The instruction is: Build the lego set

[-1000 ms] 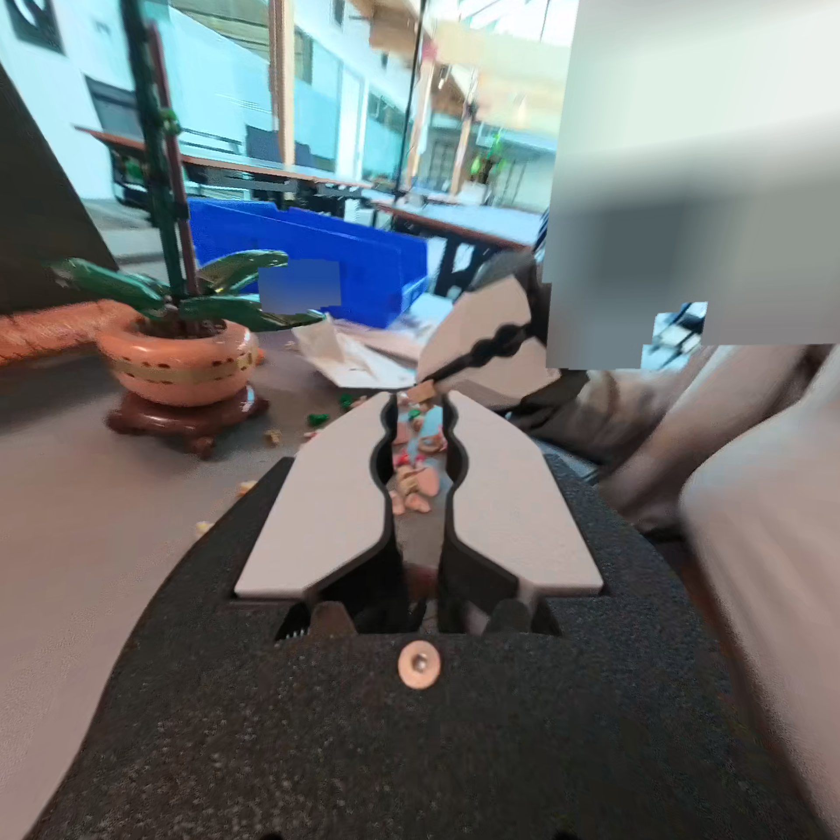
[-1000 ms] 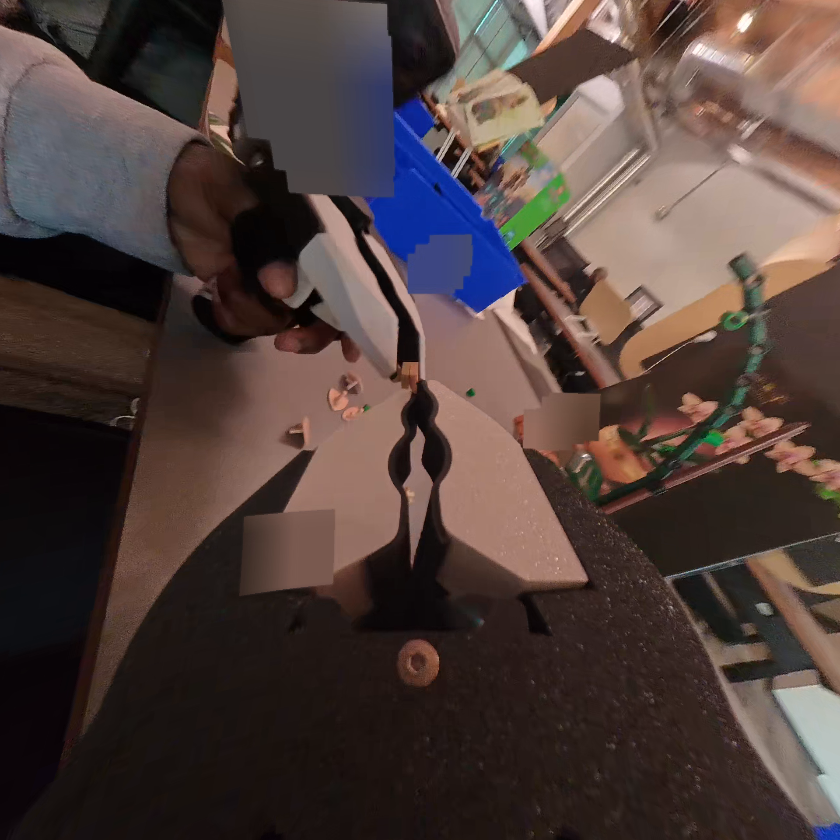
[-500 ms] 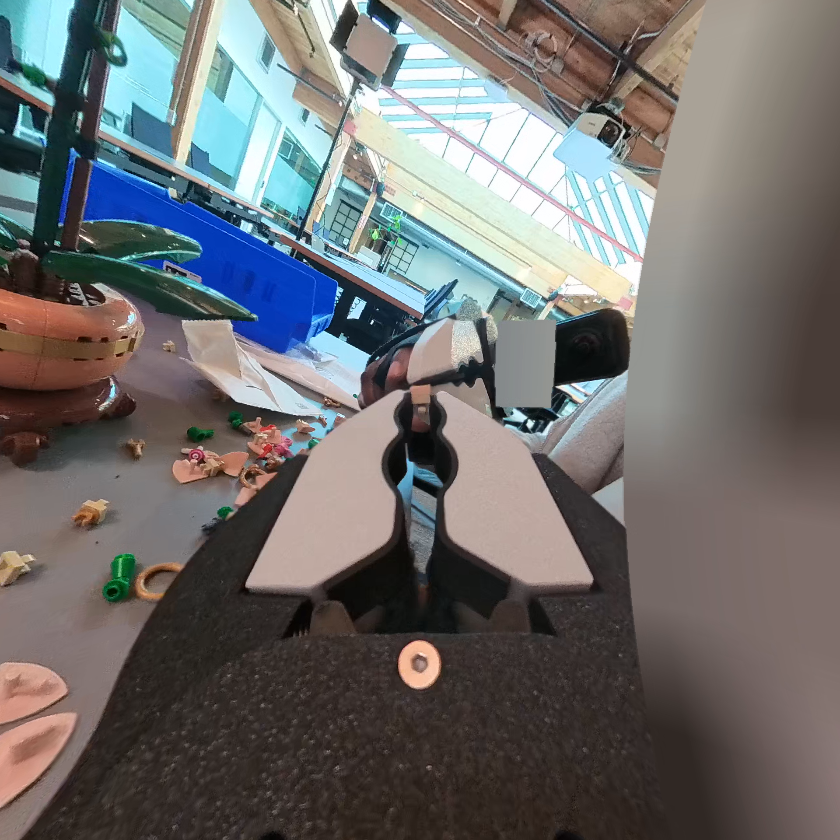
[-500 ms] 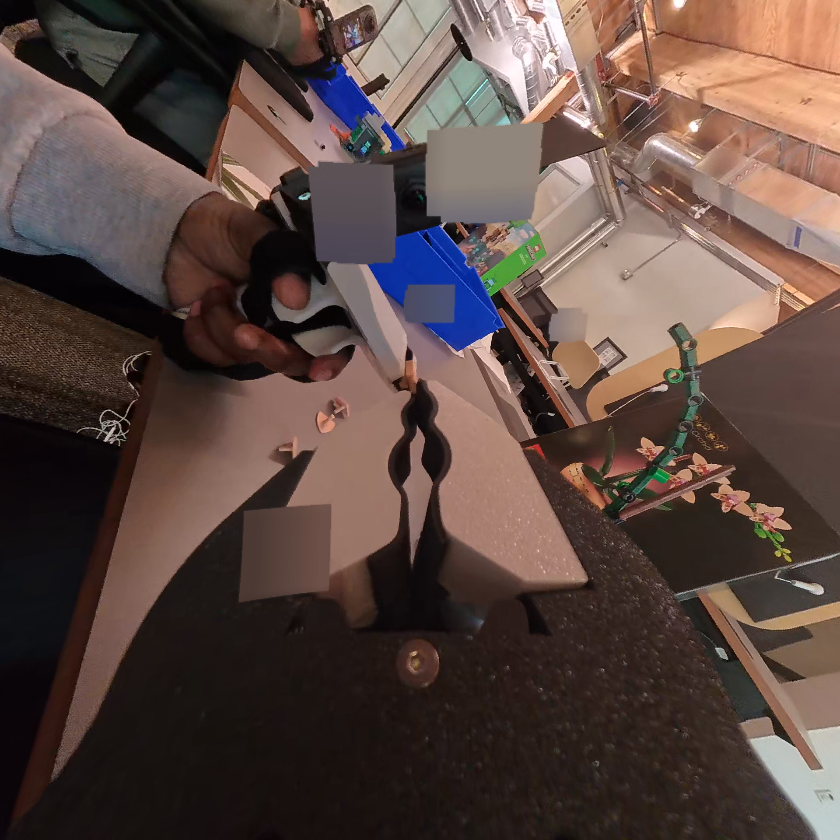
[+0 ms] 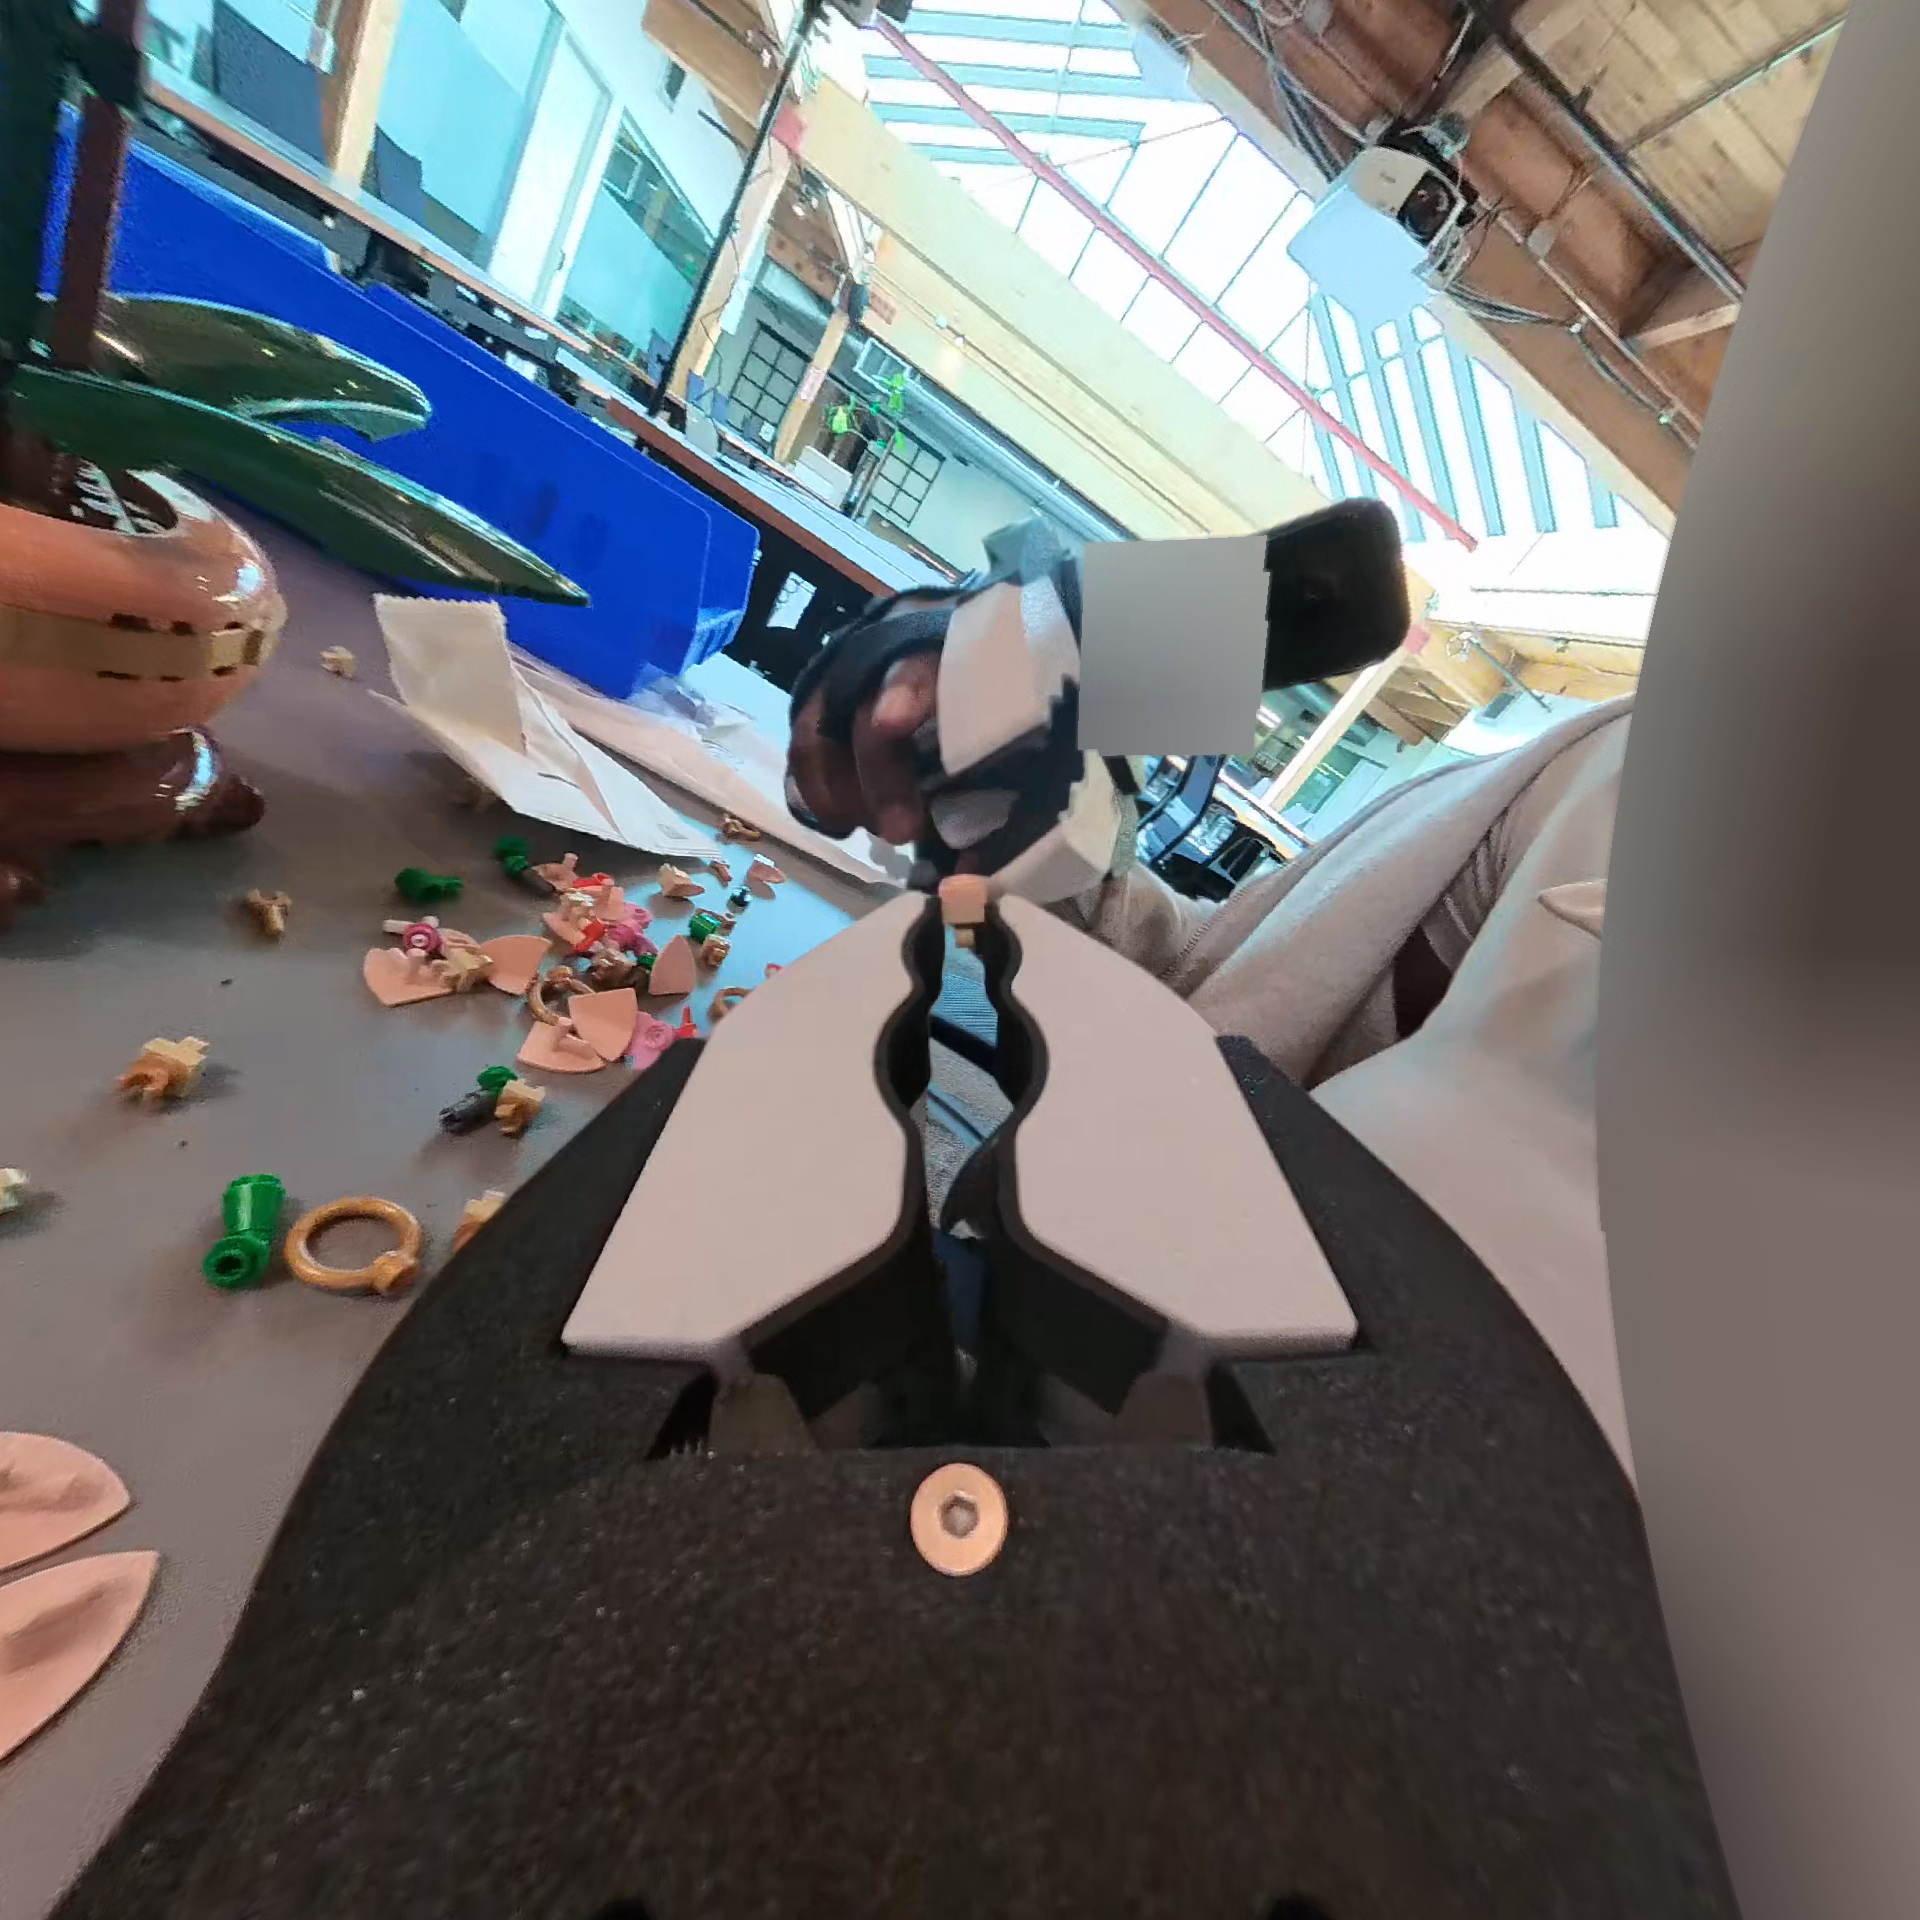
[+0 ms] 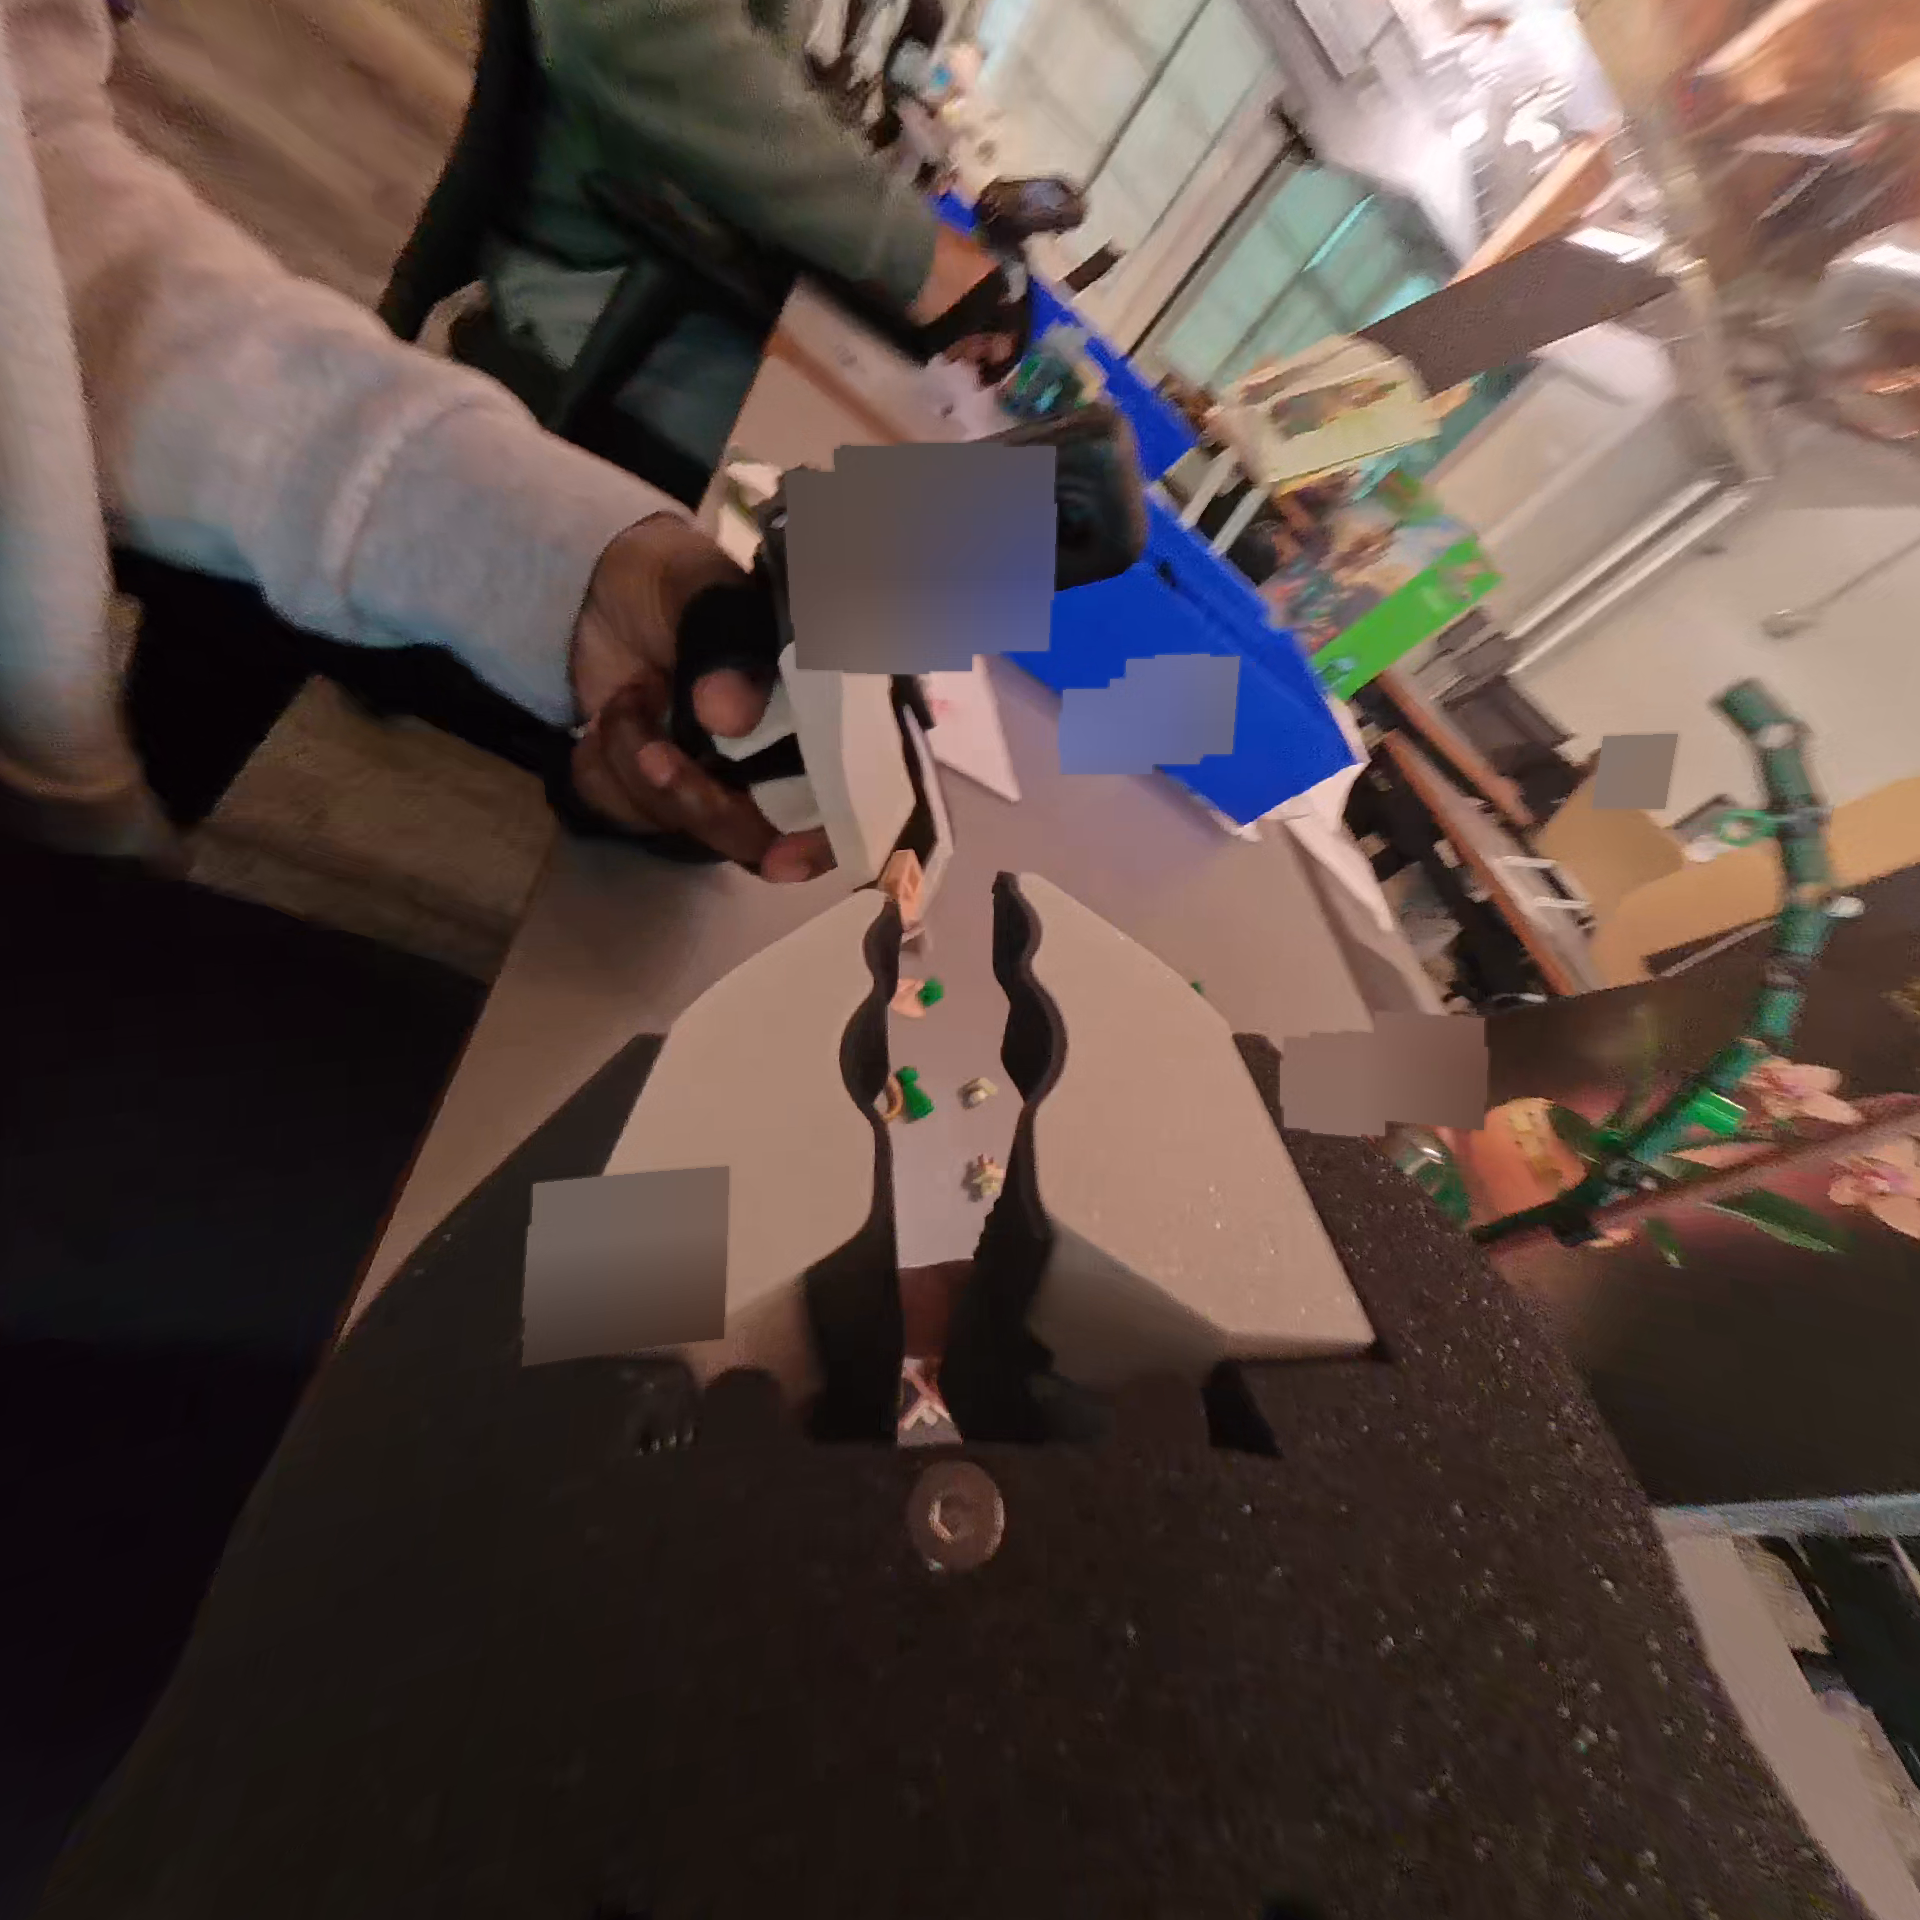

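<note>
My left gripper (image 5: 961,912) is shut on a small tan lego piece (image 5: 964,894), pinched at the fingertips and held above the grey table (image 5: 260,1351). In the right wrist view my right gripper (image 6: 943,894) is open and empty, its jaws well apart, right in front of that tan piece (image 6: 902,881). The left gripper's fingers (image 6: 862,769) come in from the upper left there, held by a hand (image 6: 665,727). The partly built orchid pot (image 5: 114,623) with green leaves (image 5: 312,488) stands at the far left.
Loose pink, tan and green pieces (image 5: 582,966) lie scattered on the table, with a gold ring (image 5: 353,1242) and pink petals (image 5: 52,1507) nearer. A blue bin (image 5: 520,488) and paper bags (image 5: 499,717) lie behind. The set's box (image 6: 1714,1247) stands on the right. From either gripper's tips it is about 15 centimeters to the partly built orchid pot (image 5: 114,623).
My right gripper has opened; it was shut at the tan piece before. My left gripper keeps its hold on the tan piece. Both views have shifted and tilted.
</note>
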Tool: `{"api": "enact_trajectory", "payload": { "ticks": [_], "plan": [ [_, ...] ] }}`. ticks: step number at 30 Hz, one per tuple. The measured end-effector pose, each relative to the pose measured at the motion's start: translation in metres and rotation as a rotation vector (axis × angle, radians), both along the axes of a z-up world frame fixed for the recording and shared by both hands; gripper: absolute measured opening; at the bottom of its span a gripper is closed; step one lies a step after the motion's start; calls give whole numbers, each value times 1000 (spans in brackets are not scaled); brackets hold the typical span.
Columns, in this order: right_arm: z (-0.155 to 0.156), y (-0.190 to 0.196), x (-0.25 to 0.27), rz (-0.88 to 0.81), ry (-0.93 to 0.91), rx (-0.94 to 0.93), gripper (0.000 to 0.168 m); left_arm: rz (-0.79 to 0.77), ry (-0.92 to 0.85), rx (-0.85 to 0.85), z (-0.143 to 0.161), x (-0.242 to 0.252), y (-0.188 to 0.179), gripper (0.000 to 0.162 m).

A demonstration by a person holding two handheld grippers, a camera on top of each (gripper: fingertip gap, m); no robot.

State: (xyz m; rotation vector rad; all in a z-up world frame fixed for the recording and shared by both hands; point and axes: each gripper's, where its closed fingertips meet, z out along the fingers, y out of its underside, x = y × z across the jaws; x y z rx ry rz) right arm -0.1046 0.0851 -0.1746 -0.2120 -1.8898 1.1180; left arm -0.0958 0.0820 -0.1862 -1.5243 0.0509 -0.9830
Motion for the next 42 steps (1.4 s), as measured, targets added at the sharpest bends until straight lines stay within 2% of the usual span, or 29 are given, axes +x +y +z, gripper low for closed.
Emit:
{"api": "enact_trajectory", "payload": {
  "ticks": [3,5,7,9,13,20,21,23,25,26,28,29,31,33,35,37,42],
  "plan": [
    [-3,-4,0,44,-10,71,9,-2,-16,4,1,-1,-1,6],
    [-8,-2,-2,33,-26,127,18,-10,-22,2,1,0,-1,6],
    [-12,-4,-2,46,-31,153,18,-17,-17,-2,0,2,0,6],
    [-12,-7,-2,60,-23,154,3,-14,-11,-7,-1,2,1,6],
    [-19,-6,-1,74,-70,186,1,1,88,-53,-10,4,1,6],
    [-19,-1,-7,-22,-87,116,0,39,165,-104,-19,4,4,6],
    [-6,6,-14,-102,-18,44,0,-23,210,-153,-29,15,3,5],
    [23,6,-14,-79,38,-98,0,-84,297,-160,-36,42,8,5],
    [16,7,-17,-114,28,-39,0,-85,289,-156,-35,41,9,6],
    [7,8,-16,-113,8,-20,0,-66,247,-149,-31,33,8,5],
    [-1,11,-13,-92,-75,-96,0,-21,226,-131,-26,20,5,6],
    [-8,13,-10,-65,-197,-166,1,7,249,-103,-22,16,5,6],
    [-11,13,-2,10,-481,-386,20,89,402,-60,-19,8,6,6],
    [-9,9,7,84,-658,-524,25,178,604,-27,-19,0,5,6],
    [-16,6,9,56,-688,-468,22,223,756,-47,-24,-3,6,6],
    [-28,4,10,1,-658,-293,18,238,880,-89,-32,-4,6,6],
    [-46,-2,8,-53,-663,53,25,218,1076,-132,-48,2,7,6]
  ]
}}
